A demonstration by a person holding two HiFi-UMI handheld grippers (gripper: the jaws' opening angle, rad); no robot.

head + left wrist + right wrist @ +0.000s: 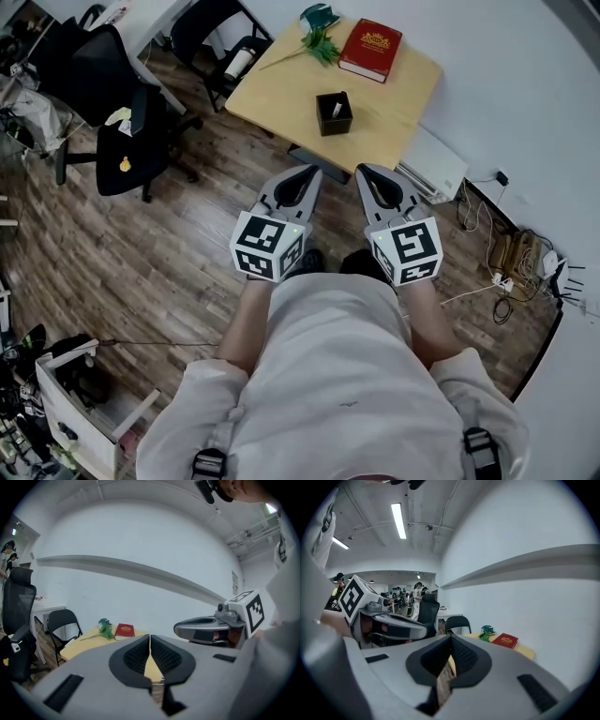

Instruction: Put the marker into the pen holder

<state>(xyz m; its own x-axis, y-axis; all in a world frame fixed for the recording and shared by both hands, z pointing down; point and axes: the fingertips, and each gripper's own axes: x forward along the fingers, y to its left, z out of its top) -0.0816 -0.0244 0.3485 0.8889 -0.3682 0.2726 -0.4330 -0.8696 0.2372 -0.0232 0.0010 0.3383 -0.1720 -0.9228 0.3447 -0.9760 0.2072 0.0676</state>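
I hold both grippers out in front of me, side by side above the wooden floor (141,253) and well short of the table (281,94), so neither is working on anything. The left gripper (316,172) has its jaws pressed together with nothing between them; in the left gripper view its ribbed pads (164,657) meet along one thin seam. The right gripper (362,170) is likewise closed and empty, its pads meeting along one line in the right gripper view. The black pen holder (330,126) stands upright near the table's front edge, and a slim white thing that I take to be the marker (336,110) stands inside it. From that I judge the task done, which would explain the pose: jaws closed on nothing, both tools close together and away from the table, where they cannot knock the holder. A red book (370,49) lies flat at the far corner with a green leafy sprig (319,36) just beside it, both well apart from the holder and in nobody's way. The marker is too small here for me to tell whether it is capped or sits fully down in the holder
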